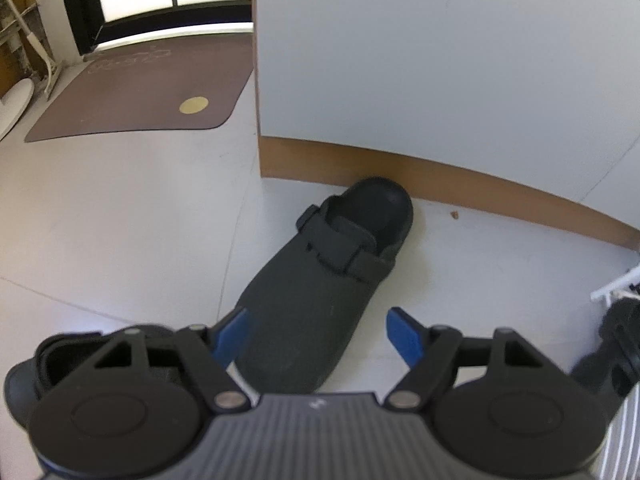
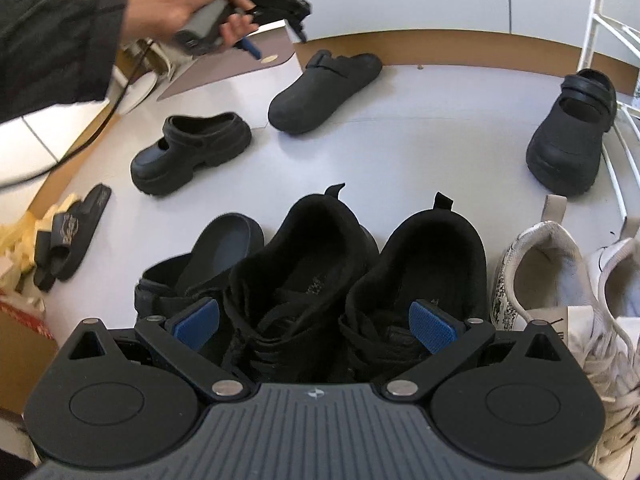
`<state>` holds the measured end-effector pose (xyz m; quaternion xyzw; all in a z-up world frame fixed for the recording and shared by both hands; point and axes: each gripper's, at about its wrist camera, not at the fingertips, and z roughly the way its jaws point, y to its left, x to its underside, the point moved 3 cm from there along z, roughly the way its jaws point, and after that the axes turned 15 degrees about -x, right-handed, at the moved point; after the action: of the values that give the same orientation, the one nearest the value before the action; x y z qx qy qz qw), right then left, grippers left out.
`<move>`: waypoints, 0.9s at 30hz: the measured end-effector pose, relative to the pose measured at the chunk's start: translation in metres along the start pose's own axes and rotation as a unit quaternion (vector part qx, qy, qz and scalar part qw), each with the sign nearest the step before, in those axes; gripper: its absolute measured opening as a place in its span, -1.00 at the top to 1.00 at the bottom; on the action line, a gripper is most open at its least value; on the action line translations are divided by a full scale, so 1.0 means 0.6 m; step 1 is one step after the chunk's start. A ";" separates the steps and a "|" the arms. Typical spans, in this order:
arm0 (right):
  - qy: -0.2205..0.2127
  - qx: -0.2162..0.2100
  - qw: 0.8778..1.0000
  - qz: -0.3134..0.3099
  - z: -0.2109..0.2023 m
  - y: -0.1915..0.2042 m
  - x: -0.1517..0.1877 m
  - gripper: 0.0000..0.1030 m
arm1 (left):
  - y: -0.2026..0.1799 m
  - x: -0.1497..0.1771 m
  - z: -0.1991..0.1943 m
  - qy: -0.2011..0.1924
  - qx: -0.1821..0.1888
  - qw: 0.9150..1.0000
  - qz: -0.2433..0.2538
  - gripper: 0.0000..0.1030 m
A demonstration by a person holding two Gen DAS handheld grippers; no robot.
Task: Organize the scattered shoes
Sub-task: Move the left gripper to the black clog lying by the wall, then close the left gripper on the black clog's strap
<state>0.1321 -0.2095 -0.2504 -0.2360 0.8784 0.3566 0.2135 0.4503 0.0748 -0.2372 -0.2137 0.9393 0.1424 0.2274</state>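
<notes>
Here, floor: pale, shoes scattered across it.
Left gripper (image 1: 316, 334): jaws spread wide, holding nothing; it hangs over the toe of the clog (image 1: 320, 284), one blue pad on each side of the toe, apart from it as far as can be seen.
Clog: dark grey, strap and buckle across it, heel end ahead of the left gripper by the wooden skirting (image 1: 500, 196).
Mat (image 1: 144, 92): brown, ahead and to the left; pale writing on it, too faint to read, and a gold disc.
Right gripper (image 2: 316, 324): jaws wide apart, empty, above the black sneakers (image 2: 360, 280), which sit side by side, heels pointing away.
White sneakers (image 2: 568, 292): just right of the black pair.
Chunky shoe (image 2: 190, 152): ahead and left of the right gripper; its match (image 2: 572, 136) ahead and right.
Slide (image 2: 68, 236): far left; strap lettering unreadable.
Hand (image 2: 180, 4): dark sleeve, grasping the left gripper's handle.
</notes>
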 end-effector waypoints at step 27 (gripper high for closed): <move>0.021 0.006 1.000 0.015 0.052 -0.048 -0.012 -1.00 | -0.070 -0.053 0.149 0.021 -0.009 1.000 0.003 -0.17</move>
<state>0.1607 -0.2031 -0.2820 -0.2285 0.8881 0.3500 0.1911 0.5281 0.0816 -0.3057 -0.2160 0.9434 0.1466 0.2049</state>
